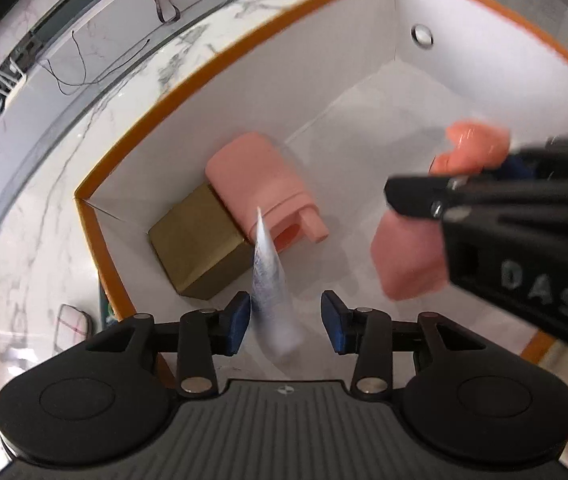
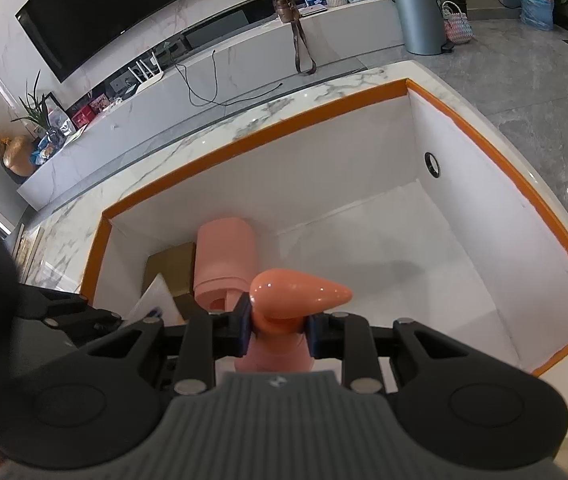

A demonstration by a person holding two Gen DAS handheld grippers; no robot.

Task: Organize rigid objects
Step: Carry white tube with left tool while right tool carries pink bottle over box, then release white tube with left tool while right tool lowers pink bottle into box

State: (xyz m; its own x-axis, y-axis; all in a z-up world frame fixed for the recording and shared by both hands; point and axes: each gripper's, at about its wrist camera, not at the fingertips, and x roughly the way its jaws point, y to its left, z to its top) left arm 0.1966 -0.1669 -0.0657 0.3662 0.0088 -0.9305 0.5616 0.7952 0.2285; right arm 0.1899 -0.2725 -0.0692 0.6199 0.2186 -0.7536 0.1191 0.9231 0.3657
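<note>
The right gripper (image 2: 278, 330) is clamped on a pink pump bottle (image 2: 297, 294) over the box (image 2: 244, 148); its body is mostly hidden. The left gripper (image 1: 285, 322) is spread apart, a blurred white tube (image 1: 270, 280) between its pads, contact unclear. Inside lie another bottle (image 1: 260, 184) touching a gold block (image 1: 198, 246).

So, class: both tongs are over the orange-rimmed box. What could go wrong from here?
1. The white tube hangs blurred between the open left tongs; it may land on the pink bottle lying down or the gold box.
2. The right tongs pinch only the pump bottle neck; it may swing or slip.
</note>
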